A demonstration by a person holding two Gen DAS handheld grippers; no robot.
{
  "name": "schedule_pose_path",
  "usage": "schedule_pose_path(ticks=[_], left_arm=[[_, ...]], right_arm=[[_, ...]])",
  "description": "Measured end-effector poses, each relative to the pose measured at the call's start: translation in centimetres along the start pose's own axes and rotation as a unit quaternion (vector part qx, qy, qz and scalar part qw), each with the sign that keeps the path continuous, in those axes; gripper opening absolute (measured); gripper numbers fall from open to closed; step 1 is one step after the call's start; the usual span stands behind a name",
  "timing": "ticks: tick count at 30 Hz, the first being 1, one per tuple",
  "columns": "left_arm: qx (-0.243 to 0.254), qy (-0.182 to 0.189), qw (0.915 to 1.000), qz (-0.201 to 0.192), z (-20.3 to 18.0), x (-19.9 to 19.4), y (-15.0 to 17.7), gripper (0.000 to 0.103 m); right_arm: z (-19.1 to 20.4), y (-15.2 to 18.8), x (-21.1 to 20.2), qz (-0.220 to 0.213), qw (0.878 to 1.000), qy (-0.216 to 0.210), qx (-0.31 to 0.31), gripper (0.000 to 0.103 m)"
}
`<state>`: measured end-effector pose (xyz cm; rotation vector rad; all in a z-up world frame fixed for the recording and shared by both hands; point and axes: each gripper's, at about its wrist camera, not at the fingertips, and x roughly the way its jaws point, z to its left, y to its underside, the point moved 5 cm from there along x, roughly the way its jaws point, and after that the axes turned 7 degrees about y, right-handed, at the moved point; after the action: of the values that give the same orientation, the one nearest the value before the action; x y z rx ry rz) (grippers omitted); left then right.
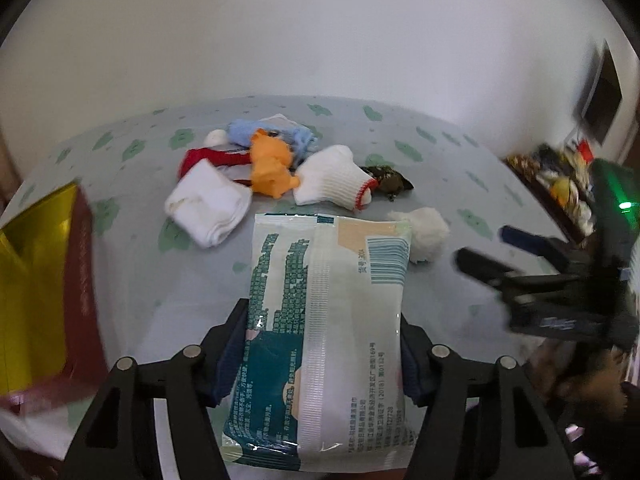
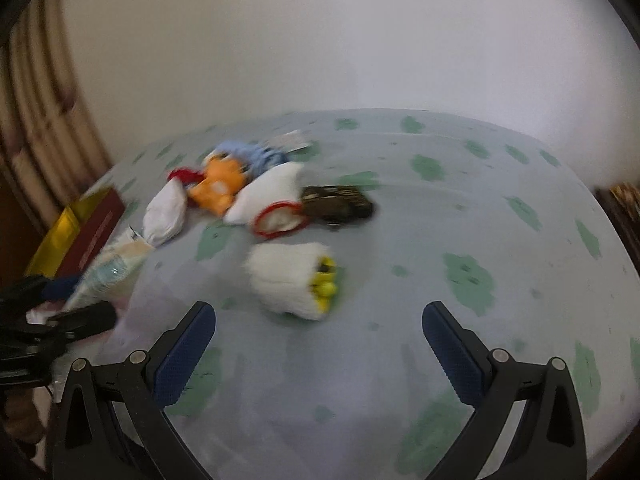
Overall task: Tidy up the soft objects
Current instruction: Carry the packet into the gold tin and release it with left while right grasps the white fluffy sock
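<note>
— What have you got in the left gripper [image 1: 324, 344]?

— I have its two fingers clamped on a pack of tissues [image 1: 320, 332], one blue pad on each long side. The pack sticks out forward, held above the bed sheet [image 1: 440, 152], printed back facing my camera.

— And the right gripper [image 2: 319, 322]?

— My right gripper is spread wide with nothing between its pads, low over the sheet. From the left camera I see it at the right edge, blurred.

— Where are the soft things?

— Beyond the pack lies a heap: a folded white sock [image 1: 208, 208] on the near left, an orange toy [image 1: 270, 168] behind it, something red [image 1: 208, 158] and a light blue cloth [image 1: 272, 134] at the far side. A white glove with a red cuff [image 1: 332, 178] lies right of the orange toy, its cuff touching a dark, mottled item [image 1: 386, 178] I can't identify. A fluffy white toy [image 2: 294, 278] sits nearer, just ahead of my right gripper, with yellow at one end.

— Anything on the left?

— A gold and dark red box [image 1: 44, 280] at the near left edge of the bed.
</note>
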<state>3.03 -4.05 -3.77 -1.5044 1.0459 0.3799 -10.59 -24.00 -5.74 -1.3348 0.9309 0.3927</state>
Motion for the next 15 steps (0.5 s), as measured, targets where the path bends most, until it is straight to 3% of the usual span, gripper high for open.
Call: schedule_pose_path(ticks=[5, 10, 12, 13, 14, 15], left_arm=[[-0.011, -0.020, 0.9996, -0.015, 0.6, -3.4, 1.0, 0.065], [-0.025, -0.037, 0.9982, -0.040, 1.9, -6.4, 1.0, 0.065], [-0.037, -0.048, 0.9969, -0.050, 2.8, -7.7, 0.7, 0.065], [-0.048, -0.054, 0.9958, -0.056, 3.7, -8.6, 0.4, 0.065], [-0.057, -0.056, 0.9950, -0.060, 4.4, -9.4, 0.2, 0.065], [-0.066, -0.061, 0.9939, -0.064, 5.2, -10.1, -0.1, 0.066]], right_arm=[[2.2, -1.0, 1.4, -0.001, 0.999, 0.017, -0.035, 0.103], [2.2, -1.7, 3.8, 0.023, 0.998, 0.041, -0.035, 0.103], [2.1, -1.6, 4.9, 0.041, 0.997, 0.049, -0.036, 0.098], [2.0, -1.5, 5.4, 0.052, 0.997, 0.043, -0.033, 0.083], [1.9, -1.5, 5.7, 0.059, 0.997, 0.041, -0.030, 0.062], [1.7, -1.3, 6.1, 0.068, 0.997, 0.040, -0.025, 0.050]])
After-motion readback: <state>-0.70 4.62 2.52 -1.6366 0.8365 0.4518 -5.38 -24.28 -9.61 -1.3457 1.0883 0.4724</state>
